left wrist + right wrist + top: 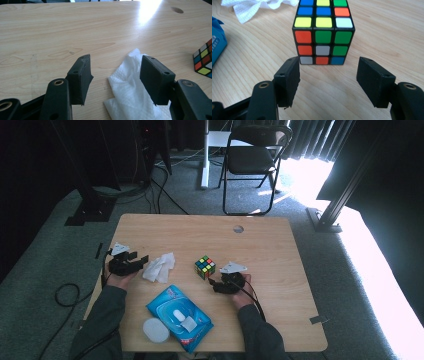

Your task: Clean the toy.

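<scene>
A scrambled colour cube [205, 267] [323, 35] stands near the middle of the wooden table [260, 245]. My right gripper [216, 283] [328, 75] is open just short of it, jaws wide, the cube ahead of the gap. A crumpled white tissue [159, 267] [130, 85] lies left of the cube. My left gripper [139, 260] [115, 75] is open at the tissue's left edge, and part of the tissue lies between its jaws. The cube's corner [203, 61] shows at the right of the left gripper view.
A blue pack of wet wipes [179, 316] lies near the front edge with a white round lid [155, 329] beside it. The table has a cable hole [238, 228] at the back. A folding chair [252, 160] stands beyond the table.
</scene>
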